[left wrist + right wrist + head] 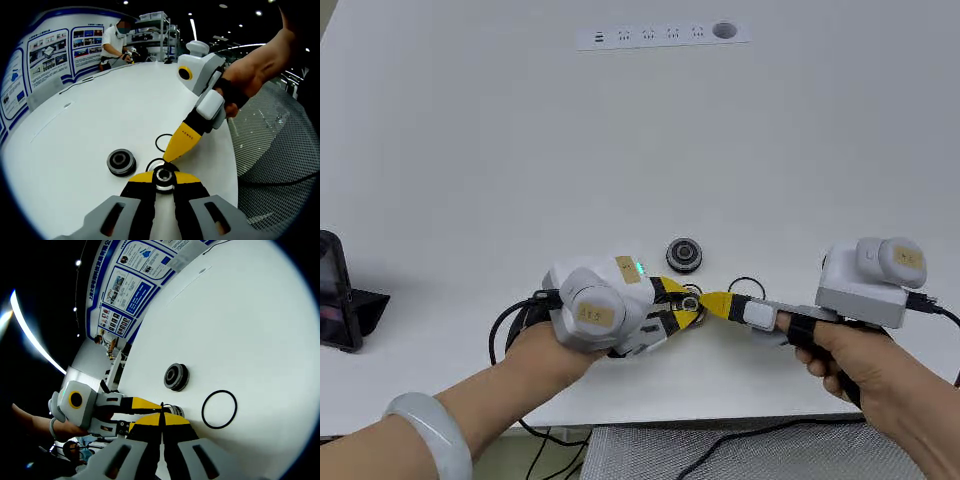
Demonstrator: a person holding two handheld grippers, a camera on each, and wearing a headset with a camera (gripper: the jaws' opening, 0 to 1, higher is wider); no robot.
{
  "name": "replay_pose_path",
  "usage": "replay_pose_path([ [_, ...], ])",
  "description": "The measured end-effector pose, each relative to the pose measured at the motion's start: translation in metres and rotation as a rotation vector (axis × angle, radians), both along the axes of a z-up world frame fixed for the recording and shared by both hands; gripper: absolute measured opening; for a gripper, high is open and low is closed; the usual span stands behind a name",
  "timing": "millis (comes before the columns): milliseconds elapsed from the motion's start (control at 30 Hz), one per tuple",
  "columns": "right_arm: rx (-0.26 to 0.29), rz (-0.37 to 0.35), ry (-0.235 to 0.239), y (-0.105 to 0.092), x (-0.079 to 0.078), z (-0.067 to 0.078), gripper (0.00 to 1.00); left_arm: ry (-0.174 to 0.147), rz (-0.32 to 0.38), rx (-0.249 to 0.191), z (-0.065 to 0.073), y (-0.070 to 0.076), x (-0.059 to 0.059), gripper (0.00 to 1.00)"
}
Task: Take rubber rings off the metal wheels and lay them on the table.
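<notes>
left gripper view: left tool (164,179) clamps a wheel (164,174); right tool (171,153), closed, seems to pinch its ring (151,163). one loose ring (156,143) lies on the worktop (75,130); second wheel (121,162) untouched.

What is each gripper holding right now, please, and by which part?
The left gripper clamps a metal wheel by its rim. The right gripper is shut, tip at that wheel's rubber ring; whether it pinches it is unclear.

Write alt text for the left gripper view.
The left gripper clamps a metal wheel on a white table while the right gripper, shut, touches its rim. A second wheel and a loose ring lie nearby.
</notes>
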State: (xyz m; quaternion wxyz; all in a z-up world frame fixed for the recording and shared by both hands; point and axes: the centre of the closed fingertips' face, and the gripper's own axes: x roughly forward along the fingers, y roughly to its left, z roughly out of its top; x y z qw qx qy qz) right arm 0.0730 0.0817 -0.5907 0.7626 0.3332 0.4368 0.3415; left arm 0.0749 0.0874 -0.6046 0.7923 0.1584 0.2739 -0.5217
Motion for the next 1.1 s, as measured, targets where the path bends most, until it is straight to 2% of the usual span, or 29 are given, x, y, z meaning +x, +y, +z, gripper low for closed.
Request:
replay_pose_path([
  [400, -0.020, -0.005, 0.011, -0.002, -0.004, -0.005, 0.02, -0.007, -0.004, -0.016, 0.002, -0.001, -0.001, 0.15],
  [467, -0.022, -0.006, 0.012, -0.002, -0.003, -0.006, 0.02, -0.010, -0.007, -0.030, 0.005, -0.002, -0.002, 0.16],
  [633, -0.025, -0.002, 0.013, -0.003, -0.003, -0.008, 0.02, -0.023, -0.002, -0.028, 0.006, -0.001, 0.000, 0.18],
  [1100, -0.012, 0.006, 0.007, -0.002, -0.003, -0.004, 0.02, -0.031, 0.045, -0.036, 0.007, 0.010, 0.003, 0.37],
])
